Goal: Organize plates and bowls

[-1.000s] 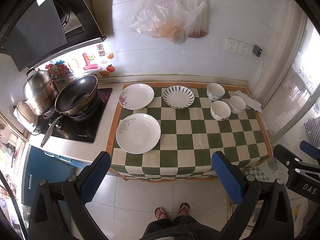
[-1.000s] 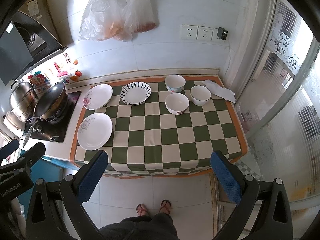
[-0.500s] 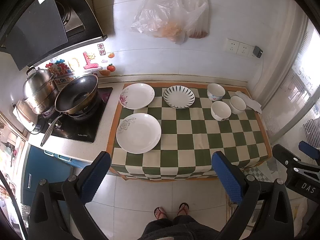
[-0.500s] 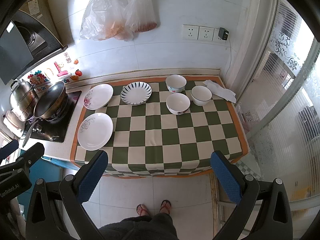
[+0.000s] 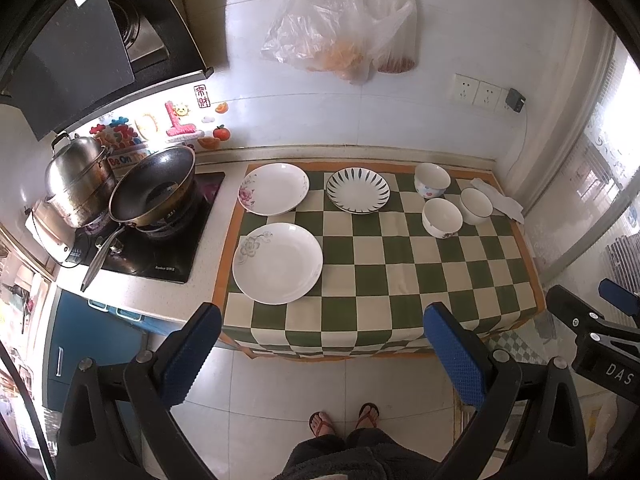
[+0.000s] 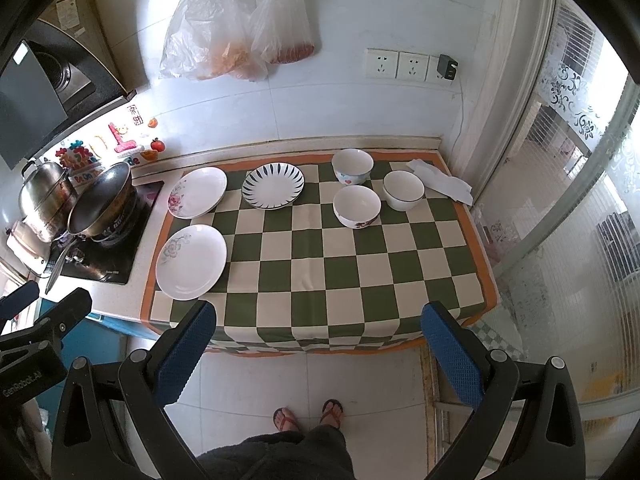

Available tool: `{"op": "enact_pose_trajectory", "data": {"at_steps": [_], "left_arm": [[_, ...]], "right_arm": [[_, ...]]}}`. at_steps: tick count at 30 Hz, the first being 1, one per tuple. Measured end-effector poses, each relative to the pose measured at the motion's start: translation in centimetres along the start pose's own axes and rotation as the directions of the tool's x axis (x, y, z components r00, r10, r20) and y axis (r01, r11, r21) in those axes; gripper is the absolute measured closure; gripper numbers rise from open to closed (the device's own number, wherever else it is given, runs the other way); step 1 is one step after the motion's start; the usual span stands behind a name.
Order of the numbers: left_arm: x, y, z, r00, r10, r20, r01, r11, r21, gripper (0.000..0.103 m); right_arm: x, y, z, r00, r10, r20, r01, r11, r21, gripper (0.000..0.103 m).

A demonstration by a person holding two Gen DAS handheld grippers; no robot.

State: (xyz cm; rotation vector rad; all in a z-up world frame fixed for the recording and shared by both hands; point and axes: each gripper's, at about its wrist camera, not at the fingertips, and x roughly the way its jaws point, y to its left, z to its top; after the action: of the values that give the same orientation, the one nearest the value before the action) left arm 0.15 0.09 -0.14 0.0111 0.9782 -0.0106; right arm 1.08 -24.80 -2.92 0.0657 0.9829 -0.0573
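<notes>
On the green checked cloth (image 5: 380, 280) lie three plates: a large white plate (image 5: 277, 263) at the front left, a pink-flower plate (image 5: 273, 188) behind it, and a blue-striped plate (image 5: 357, 190) in the middle back. Three white bowls (image 5: 441, 217) (image 5: 432, 180) (image 5: 476, 205) stand at the back right. They show too in the right wrist view: large plate (image 6: 191, 262), flower plate (image 6: 197, 192), striped plate (image 6: 273, 185), bowls (image 6: 357, 205) (image 6: 352, 166) (image 6: 403, 189). My left gripper (image 5: 322, 354) and right gripper (image 6: 318, 354) are open and empty, held high in front of the counter.
A wok (image 5: 153, 192) and a steel pot (image 5: 78, 180) sit on the hob at the left. A white folded cloth (image 5: 500, 198) lies at the back right corner. Plastic bags (image 5: 340, 20) hang on the wall. A glass door (image 6: 580, 200) stands to the right.
Both grippers have shifted very slightly; the dishes have not moved.
</notes>
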Motion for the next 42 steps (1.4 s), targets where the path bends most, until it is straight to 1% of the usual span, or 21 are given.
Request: {"op": "enact_pose_trajectory", "data": {"at_steps": [11, 24, 27, 29, 31, 34, 35, 37, 38, 42], "left_arm": [[0.3, 0.0, -0.8, 1.000, 0.004, -0.001, -0.004, 1.000, -0.004, 0.000], [0.4, 0.3, -0.7, 1.000, 0.002, 0.000, -0.002, 1.000, -0.004, 0.000], [0.6, 0.2, -0.5, 1.000, 0.017, 0.016, -0.017, 1.000, -0.003, 0.000], [1.2, 0.2, -0.5, 0.998, 0.047, 0.044, -0.047, 0.999, -0.010, 0.000], [2.1, 0.3, -0.4, 0.996, 0.070, 0.050, -0.069, 0.997, -0.020, 0.000], [4.3, 0.9, -0.5, 0.993, 0.112, 0.048, -0.109, 0.992, -0.056, 0.000], [5.4, 1.3, -0.6, 0.988, 0.146, 0.045, -0.143, 0.987, -0.070, 0.000], [7.0, 2.0, -0.7, 0.981, 0.187, 0.051, -0.182, 0.979, -0.094, 0.000], [8.0, 2.4, -0.7, 0.976, 0.212, 0.042, -0.207, 0.973, -0.103, 0.000], [12.7, 4.9, -1.1, 0.970, 0.243, -0.018, -0.243, 0.958, -0.152, 0.000]], "right_arm": [[0.4, -0.1, -0.2, 1.000, 0.000, -0.005, 0.000, 1.000, -0.006, 0.000], [0.6, -0.1, -0.1, 1.000, 0.001, -0.004, -0.001, 1.000, -0.005, 0.000], [0.8, -0.2, 0.1, 1.000, 0.005, 0.001, -0.005, 1.000, -0.001, 0.000], [1.5, -0.3, 0.3, 1.000, 0.018, 0.016, -0.018, 1.000, 0.005, 0.000], [2.7, -0.2, 0.5, 0.998, 0.049, 0.036, -0.049, 0.999, 0.002, 0.000], [5.5, 0.4, 0.7, 0.995, 0.099, 0.025, -0.099, 0.995, -0.026, 0.000], [6.5, 0.7, 0.7, 0.993, 0.117, 0.020, -0.116, 0.993, -0.037, 0.000], [9.0, 1.5, 0.8, 0.989, 0.145, 0.016, -0.144, 0.988, -0.060, 0.000], [10.1, 1.8, 0.6, 0.989, 0.149, 0.014, -0.148, 0.987, -0.066, 0.000], [15.7, 4.2, 0.5, 0.980, 0.196, -0.026, -0.197, 0.974, -0.110, 0.000]]}}
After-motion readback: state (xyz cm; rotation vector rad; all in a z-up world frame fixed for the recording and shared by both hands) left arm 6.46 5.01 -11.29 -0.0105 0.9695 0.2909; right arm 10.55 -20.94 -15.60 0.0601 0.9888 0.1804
